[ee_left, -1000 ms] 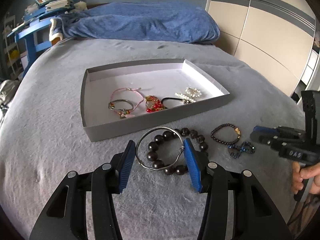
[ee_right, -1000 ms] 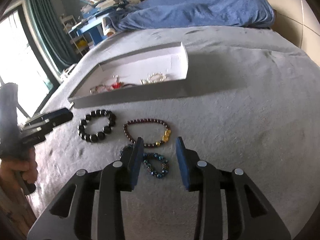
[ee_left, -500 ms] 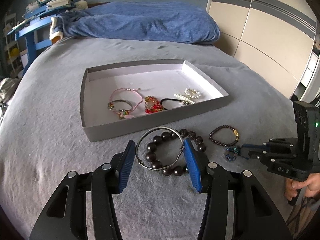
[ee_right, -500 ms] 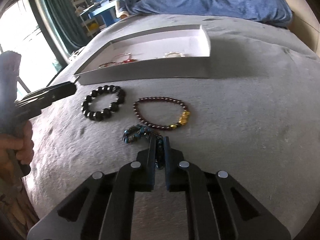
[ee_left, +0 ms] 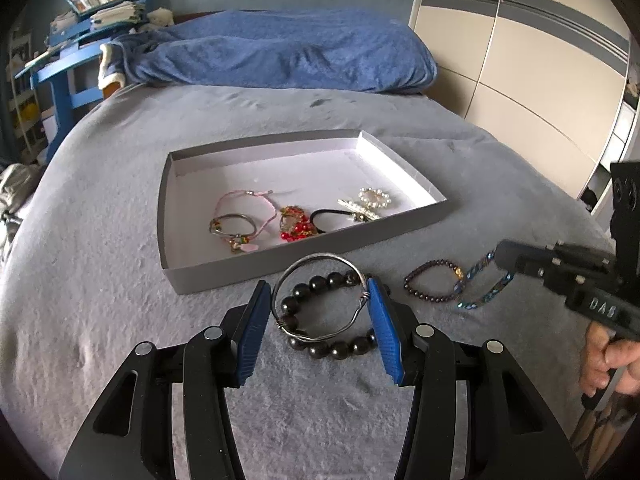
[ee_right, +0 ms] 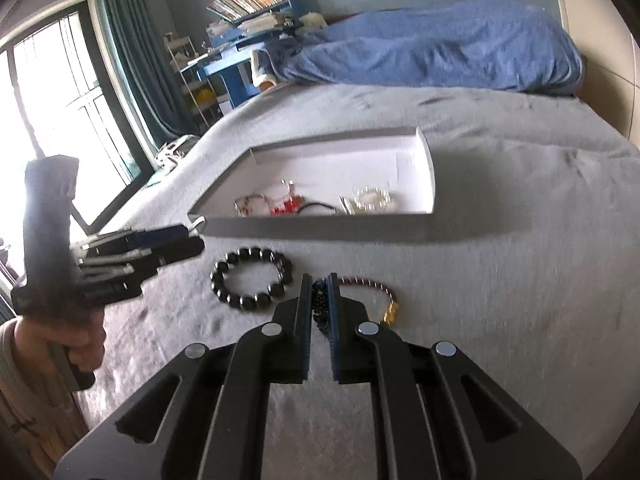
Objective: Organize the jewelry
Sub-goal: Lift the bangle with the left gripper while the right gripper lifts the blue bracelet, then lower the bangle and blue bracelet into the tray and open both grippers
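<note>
My left gripper [ee_left: 318, 300] is shut on a silver wire bangle [ee_left: 320, 298] and holds it above a black bead bracelet [ee_left: 336, 346] that lies on the bed, also in the right wrist view [ee_right: 252, 284]. My right gripper [ee_right: 320, 284] is shut on a blue bead bracelet [ee_left: 486, 282], which hangs from it above the bed; it shows between the pads [ee_right: 318, 300]. A dark red bracelet with a gold charm [ee_left: 434, 286] lies on the bed beside it. The grey tray [ee_left: 304, 258] behind holds several bracelets and hair ties.
The grey bedspread [ee_left: 120, 300] lies under everything. A blue blanket [ee_left: 280, 52] lies at the head of the bed. A blue desk with books [ee_left: 80, 20] stands at the far left, a wardrobe [ee_left: 520, 60] at the right. A window [ee_right: 60, 100] is beyond the bed.
My right gripper closed on the blue bead bracelet and lifted it off the bed, towards the tray. My left gripper has kept the bangle and barely moved.
</note>
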